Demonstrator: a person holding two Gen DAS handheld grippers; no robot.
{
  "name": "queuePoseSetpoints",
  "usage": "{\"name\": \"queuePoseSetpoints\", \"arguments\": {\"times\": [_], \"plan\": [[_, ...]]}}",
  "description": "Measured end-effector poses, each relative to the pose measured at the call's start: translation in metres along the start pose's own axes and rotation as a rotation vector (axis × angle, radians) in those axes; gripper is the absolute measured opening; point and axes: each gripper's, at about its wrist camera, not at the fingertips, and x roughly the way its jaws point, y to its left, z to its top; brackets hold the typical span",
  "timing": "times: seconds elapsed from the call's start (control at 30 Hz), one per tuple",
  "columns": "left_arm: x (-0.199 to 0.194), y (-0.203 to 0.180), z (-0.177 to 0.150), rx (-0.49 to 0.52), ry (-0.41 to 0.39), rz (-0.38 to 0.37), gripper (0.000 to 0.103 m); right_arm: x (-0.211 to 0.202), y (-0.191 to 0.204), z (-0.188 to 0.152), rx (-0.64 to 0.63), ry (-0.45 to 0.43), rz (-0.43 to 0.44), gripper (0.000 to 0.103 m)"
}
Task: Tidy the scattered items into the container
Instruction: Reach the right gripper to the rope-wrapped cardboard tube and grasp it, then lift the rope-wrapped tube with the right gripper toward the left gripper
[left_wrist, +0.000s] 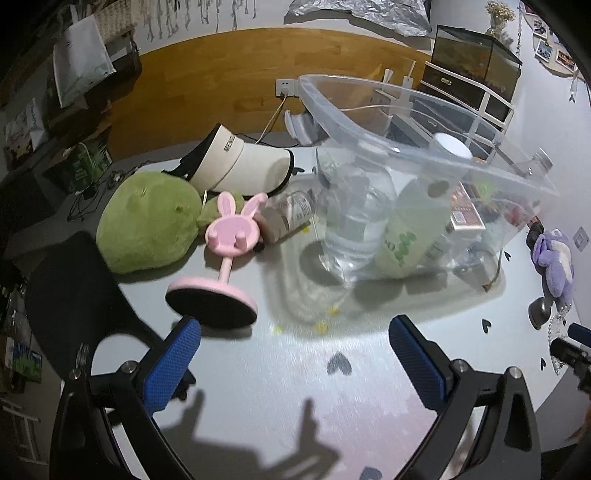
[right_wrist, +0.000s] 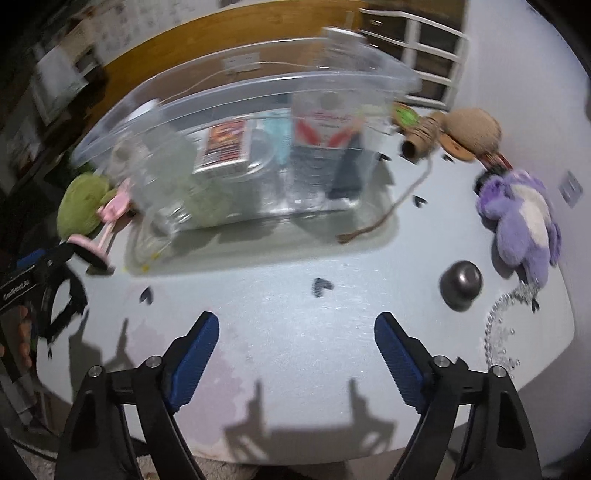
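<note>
Here, the left gripper (left_wrist: 294, 363), jaws apart and empty, hangs nearest the toppled pink rabbit-eared plastic stand (left_wrist: 225, 258), just ahead-left, stem running away from it (beside the clear plastic storage container (left_wrist: 424, 122)). The right gripper (right_wrist: 296, 356), likewise apart, holds nothing.

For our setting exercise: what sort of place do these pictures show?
Probably a room in a home: plush toys, green and purple, lie on the table, and a glass tank sits on a shelf.
</note>
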Motion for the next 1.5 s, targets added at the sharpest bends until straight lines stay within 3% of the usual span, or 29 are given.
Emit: {"name": "queuePoseSetpoints", "arguments": {"times": [0.17, 0.27, 0.53, 0.8, 1.0, 1.27, 1.5], "plan": [[0.008, -0.001, 0.012, -0.014, -0.011, 0.028, 0.102, 0.013, -0.064, 0.029, 0.115, -0.003, -0.065, 0.074], [0.010, -0.006, 0.015, -0.050, -0.013, 0.052, 0.102, 0.025, -0.109, 0.057, 0.166, -0.003, -0.094, 0.063], [0.016, -0.039, 0.014, -0.175, 0.003, 0.129, 0.102, 0.076, -0.206, 0.155, 0.210, 0.000, -0.098, 0.052], [0.015, -0.072, 0.008, -0.249, 0.013, 0.195, 0.102, 0.156, -0.244, 0.250, 0.258, 0.043, -0.016, 0.028], [0.008, -0.081, -0.003, -0.298, 0.026, 0.253, 0.102, 0.213, -0.250, 0.300, 0.385, 0.104, 0.059, 0.028], [-0.003, -0.076, -0.019, -0.343, 0.030, 0.308, 0.102, 0.235, -0.215, 0.301, 0.234, 0.073, -0.101, 0.028], [-0.002, -0.082, -0.022, -0.330, 0.019, 0.270, 0.102, 0.211, -0.209, 0.247, 0.229, 0.092, -0.013, 0.028]]}}
